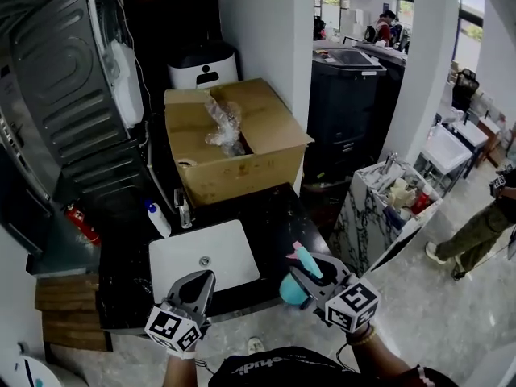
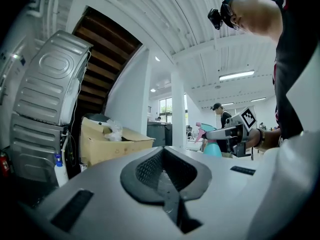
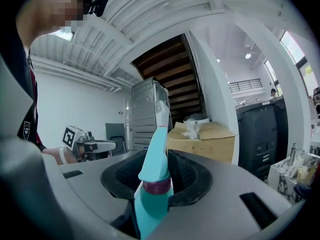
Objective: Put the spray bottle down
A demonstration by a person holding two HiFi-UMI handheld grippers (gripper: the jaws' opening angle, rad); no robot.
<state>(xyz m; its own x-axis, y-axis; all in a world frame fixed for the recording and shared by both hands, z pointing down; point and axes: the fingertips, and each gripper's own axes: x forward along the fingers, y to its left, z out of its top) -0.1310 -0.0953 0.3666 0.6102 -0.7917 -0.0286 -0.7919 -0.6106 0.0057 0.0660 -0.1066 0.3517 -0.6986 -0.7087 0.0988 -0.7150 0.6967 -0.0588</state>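
Right gripper (image 1: pixel 314 283) fingers clamp spray bottle (image 1: pixel 292 292), long axis upright. Dark worktop (image 1: pixel 274 216) lies just ahead, below them. Left gripper (image 1: pixel 198 290) fingers closed, empty.

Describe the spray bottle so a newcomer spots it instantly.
Find the black counter with the white sink. By its front right edge the right gripper holds the spray bottle: teal body, pink trigger, unlike the white, blue-capped bottle behind the sink.
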